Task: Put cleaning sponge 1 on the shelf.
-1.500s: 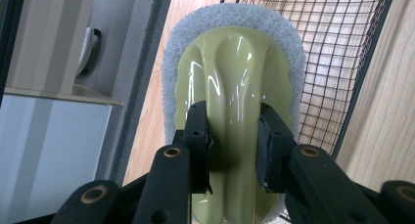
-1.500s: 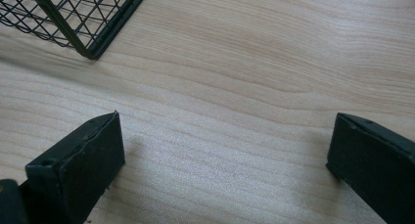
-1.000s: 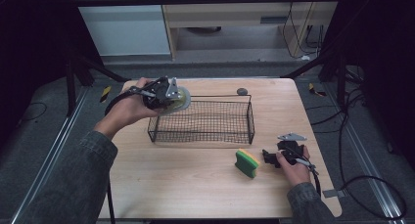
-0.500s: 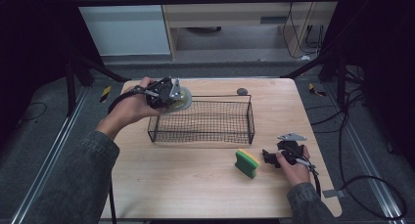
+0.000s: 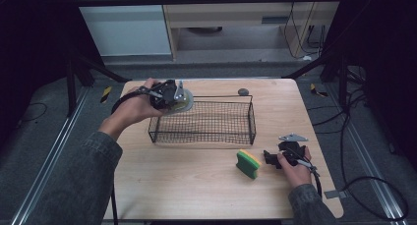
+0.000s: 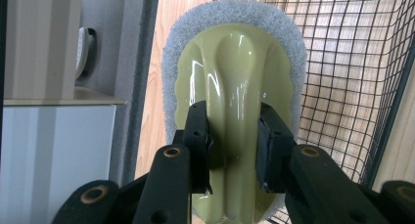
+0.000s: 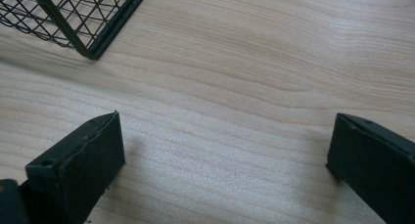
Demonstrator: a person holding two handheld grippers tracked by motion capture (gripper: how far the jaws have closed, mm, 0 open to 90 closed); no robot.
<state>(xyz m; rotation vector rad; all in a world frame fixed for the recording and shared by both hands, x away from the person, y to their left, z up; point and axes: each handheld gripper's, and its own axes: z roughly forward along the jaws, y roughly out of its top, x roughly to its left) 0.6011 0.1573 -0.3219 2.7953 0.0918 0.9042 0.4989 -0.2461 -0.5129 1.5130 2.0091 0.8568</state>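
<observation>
Scrubber (image 6: pixel 235 77), clamped in your left hand-held gripper (image 6: pixel 234 136), has edged up over the basket (image 5: pixel 206 122) rim; drop looks next. Right hand-held gripper (image 7: pixel 225 155) rests apart.

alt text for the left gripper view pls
The left gripper grips the raised handle of a pale green scrubber with a grey scouring pad. A black wire basket on the wooden table lies just beyond.

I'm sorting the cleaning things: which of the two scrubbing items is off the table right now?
The round grey-padded scrubber with the olive handle, clamped in the left gripper by the wire basket. The green-and-yellow sponge stands on the table.
</observation>
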